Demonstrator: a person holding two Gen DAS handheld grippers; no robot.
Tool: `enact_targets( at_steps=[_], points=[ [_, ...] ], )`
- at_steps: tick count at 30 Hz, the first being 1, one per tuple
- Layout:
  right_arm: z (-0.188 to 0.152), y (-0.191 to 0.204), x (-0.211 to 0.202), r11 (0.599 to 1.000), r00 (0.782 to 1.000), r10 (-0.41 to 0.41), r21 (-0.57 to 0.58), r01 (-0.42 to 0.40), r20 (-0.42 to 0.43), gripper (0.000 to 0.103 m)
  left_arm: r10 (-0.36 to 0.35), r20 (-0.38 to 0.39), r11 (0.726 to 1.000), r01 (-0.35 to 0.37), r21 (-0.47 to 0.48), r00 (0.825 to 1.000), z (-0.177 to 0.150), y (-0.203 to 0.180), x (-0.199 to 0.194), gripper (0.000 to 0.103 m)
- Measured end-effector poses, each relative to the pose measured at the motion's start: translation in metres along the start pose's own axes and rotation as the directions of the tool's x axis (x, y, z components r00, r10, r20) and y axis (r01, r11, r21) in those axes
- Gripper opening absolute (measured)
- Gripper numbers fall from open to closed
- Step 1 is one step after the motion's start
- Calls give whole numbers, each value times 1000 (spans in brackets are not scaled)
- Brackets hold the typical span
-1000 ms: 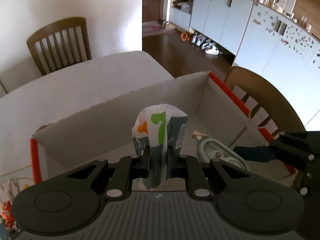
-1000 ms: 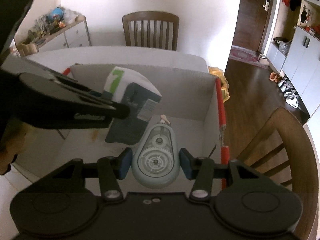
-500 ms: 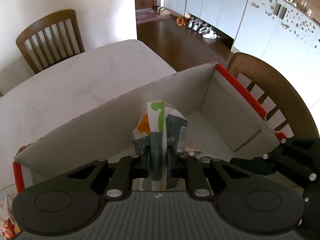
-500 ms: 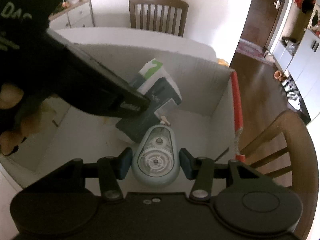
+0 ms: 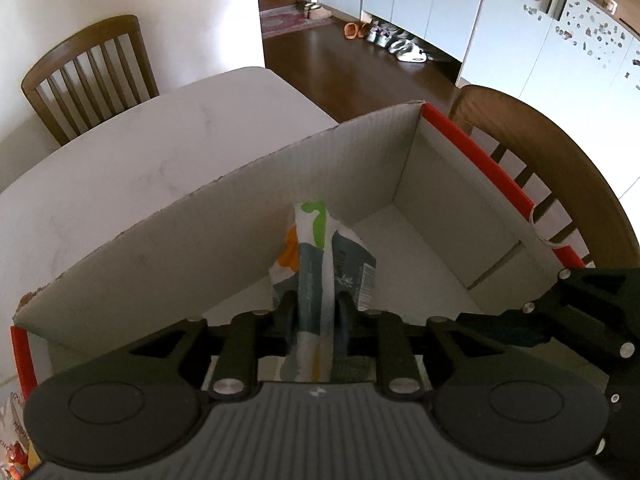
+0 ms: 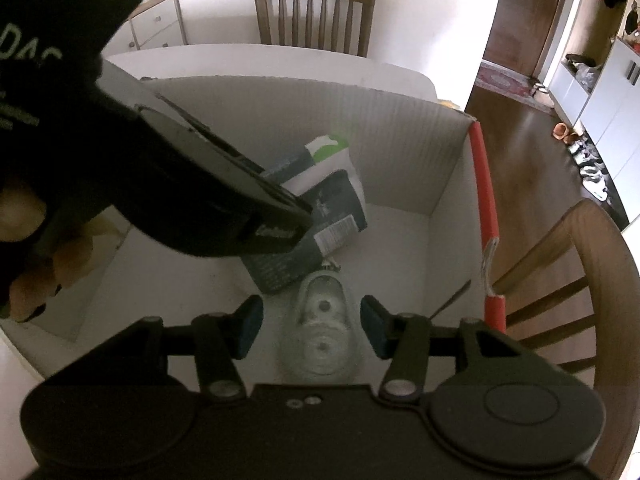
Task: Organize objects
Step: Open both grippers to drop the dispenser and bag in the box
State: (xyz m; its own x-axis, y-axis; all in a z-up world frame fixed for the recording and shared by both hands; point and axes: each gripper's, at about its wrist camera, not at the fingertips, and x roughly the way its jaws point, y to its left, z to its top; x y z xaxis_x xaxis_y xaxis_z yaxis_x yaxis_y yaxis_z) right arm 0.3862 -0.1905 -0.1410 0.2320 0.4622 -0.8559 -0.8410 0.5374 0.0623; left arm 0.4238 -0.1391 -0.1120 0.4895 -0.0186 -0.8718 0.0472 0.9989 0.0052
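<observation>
An open cardboard box [image 5: 224, 220] with red edge strips stands on the white table; it also shows in the right wrist view [image 6: 404, 132]. My left gripper [image 5: 316, 316] is shut on a grey, white and green tissue pack [image 5: 320, 248] and holds it inside the box; the pack also shows in the right wrist view [image 6: 336, 196]. My right gripper [image 6: 311, 322] is open inside the box. A pale blue correction tape dispenser [image 6: 322, 334] lies blurred between its fingers, no longer touched by them.
Wooden chairs stand at the table's far side [image 5: 88, 76] and right beside the box [image 5: 556, 168]. A colourful packet [image 5: 16, 444] lies left of the box. White cabinets [image 5: 560, 40] line the dark wooden floor.
My right gripper has opened and let go of the tape dispenser, which has dropped to the box floor. My left gripper has lowered the tissue pack deeper into the box.
</observation>
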Motion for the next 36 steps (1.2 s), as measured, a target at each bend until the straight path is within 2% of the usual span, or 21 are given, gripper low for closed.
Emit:
enact_targets(
  at_steps=[4, 6, 7, 18, 26, 36],
  points=[
    [-1, 0, -7, 1000, 1000, -2, 6, 2, 13, 58, 5, 15, 1000, -5, -15, 1000, -4, 3, -8, 39],
    [-1, 2, -11, 1000, 1000, -8, 6, 8, 23, 60, 7, 30, 1000, -6, -20, 1000, -6, 5, -14, 58],
    [-1, 2, -13, 1000, 1000, -11, 5, 11, 27, 62, 6, 41, 1000, -5, -23, 999, -7, 6, -18, 60],
    [3, 15, -45, 999, 995, -42, 23, 40, 93, 63, -11, 131, 998, 19, -58, 991, -25, 11, -67, 60],
    [7, 35, -72, 999, 987, -34, 33, 29, 155, 63, -12, 221, 994, 36, -103, 975, -44, 24, -114, 60],
    [10, 68, -98, 997, 976, -15, 71, 0, 217, 63, 11, 296, 988, 35, -152, 955, -82, 55, -165, 60]
  ],
)
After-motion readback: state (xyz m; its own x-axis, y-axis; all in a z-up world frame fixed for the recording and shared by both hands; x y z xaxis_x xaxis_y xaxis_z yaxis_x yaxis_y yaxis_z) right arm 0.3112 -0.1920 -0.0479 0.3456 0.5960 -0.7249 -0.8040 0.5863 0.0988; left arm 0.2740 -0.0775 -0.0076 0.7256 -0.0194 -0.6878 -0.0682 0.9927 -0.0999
